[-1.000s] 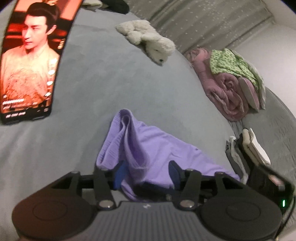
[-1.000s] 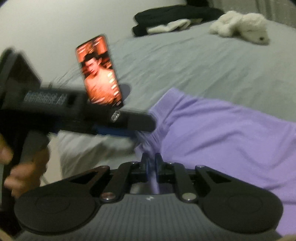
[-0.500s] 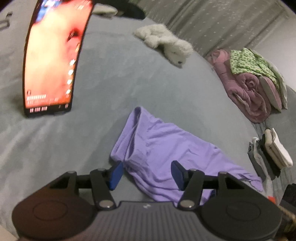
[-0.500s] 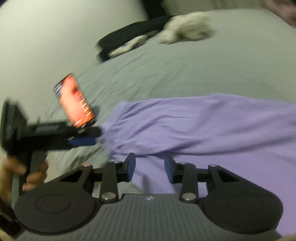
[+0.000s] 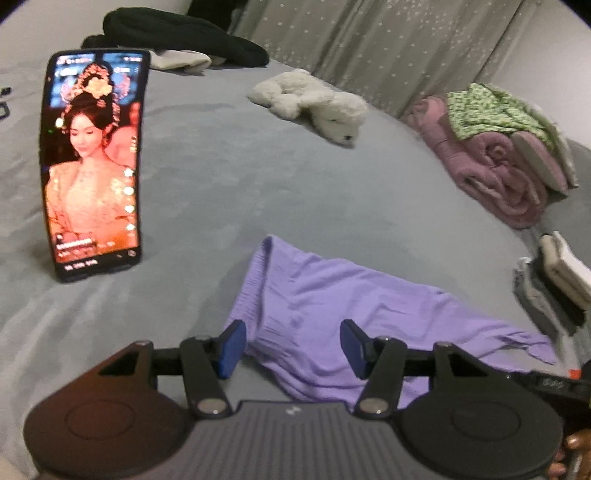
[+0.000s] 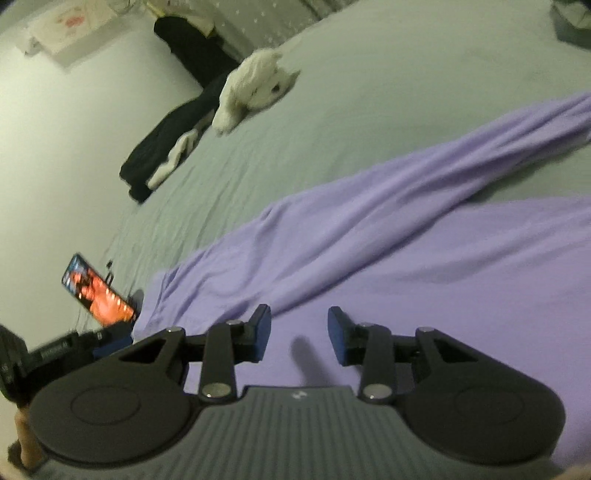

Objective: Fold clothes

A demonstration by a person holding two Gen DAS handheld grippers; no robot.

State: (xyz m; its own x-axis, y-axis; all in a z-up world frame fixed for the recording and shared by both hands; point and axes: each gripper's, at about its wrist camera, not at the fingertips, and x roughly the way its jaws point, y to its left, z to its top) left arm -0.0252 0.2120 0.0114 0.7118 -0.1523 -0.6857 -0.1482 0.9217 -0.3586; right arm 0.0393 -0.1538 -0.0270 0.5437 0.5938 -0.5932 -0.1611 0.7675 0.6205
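Though spread, both grippers (image 5: 291, 345) (image 6: 298, 339) empty.

The purple garment (image 6: 424, 266) runs off the right wrist view's right edge. In the left wrist view its near edge hides behind the tongs' body. The phone (image 6: 98, 291) screen is too small and blurred to read.

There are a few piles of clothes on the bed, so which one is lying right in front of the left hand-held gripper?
The purple garment, spread loose between the open left hand-held gripper fingers. The black clothes and pink bundle lie far off.
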